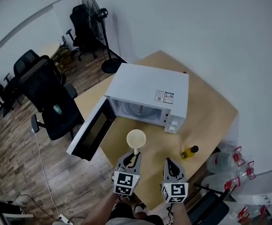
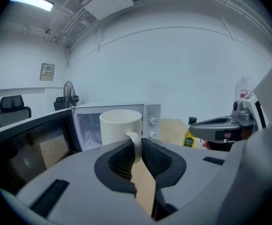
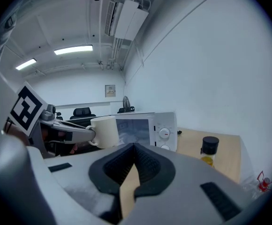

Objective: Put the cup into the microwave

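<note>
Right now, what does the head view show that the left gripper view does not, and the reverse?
Only the head view: the wooden floor and the label on top of the microwave. Only the left gripper view: the ceiling light and, close up, the left claw shut on the handle of the cup. Both: the cup, the microwave with its door open, and the yellow bottle.
</note>
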Demonstrator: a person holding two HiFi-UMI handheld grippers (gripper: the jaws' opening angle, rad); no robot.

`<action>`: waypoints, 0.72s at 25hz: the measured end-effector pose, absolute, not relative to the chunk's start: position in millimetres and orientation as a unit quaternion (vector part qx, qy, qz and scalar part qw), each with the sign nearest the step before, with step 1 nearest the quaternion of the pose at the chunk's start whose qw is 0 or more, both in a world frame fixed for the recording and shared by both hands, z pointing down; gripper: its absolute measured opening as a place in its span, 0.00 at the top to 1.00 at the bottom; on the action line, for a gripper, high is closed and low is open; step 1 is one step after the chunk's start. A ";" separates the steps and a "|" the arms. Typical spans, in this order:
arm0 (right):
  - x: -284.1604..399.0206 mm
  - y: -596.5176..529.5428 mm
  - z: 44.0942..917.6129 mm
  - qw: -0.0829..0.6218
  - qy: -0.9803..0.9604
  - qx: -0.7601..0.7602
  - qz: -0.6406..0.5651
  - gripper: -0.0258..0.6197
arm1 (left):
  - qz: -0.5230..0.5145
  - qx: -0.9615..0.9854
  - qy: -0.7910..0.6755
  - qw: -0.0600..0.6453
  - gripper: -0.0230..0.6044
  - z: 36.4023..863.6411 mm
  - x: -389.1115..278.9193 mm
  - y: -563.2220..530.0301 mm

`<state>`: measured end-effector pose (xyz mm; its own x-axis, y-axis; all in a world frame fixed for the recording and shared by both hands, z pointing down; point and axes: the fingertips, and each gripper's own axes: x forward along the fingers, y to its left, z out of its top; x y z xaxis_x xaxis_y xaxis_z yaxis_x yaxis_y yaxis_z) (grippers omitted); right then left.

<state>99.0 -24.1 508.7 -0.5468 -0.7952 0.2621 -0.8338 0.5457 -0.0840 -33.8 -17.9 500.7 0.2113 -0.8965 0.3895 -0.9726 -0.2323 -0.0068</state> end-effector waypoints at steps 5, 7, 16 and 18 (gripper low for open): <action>85.2 -36.2 495.7 0.090 -0.877 0.462 0.091 0.93 | 0.155 0.769 -0.610 0.111 0.87 486.0 -44.8 -22.8; 77.6 -44.7 491.0 0.086 -0.877 0.464 0.087 0.93 | 0.153 0.771 -0.608 0.108 0.87 483.2 -51.0 -28.2; 39.4 -94.6 487.0 0.085 -0.866 0.486 0.086 0.93 | 0.157 0.788 -0.585 0.111 0.87 487.2 -85.7 -76.8; 32.4 -106.7 490.5 0.088 -0.862 0.491 0.088 0.93 | 0.160 0.791 -0.579 0.114 0.87 492.2 -92.9 -89.5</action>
<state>32.4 -106.7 490.5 -0.5027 -0.8311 0.2379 -0.8621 0.5024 -0.0666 -92.9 -89.5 492.2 0.2787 -0.8796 0.3855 -0.9528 -0.3036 -0.0039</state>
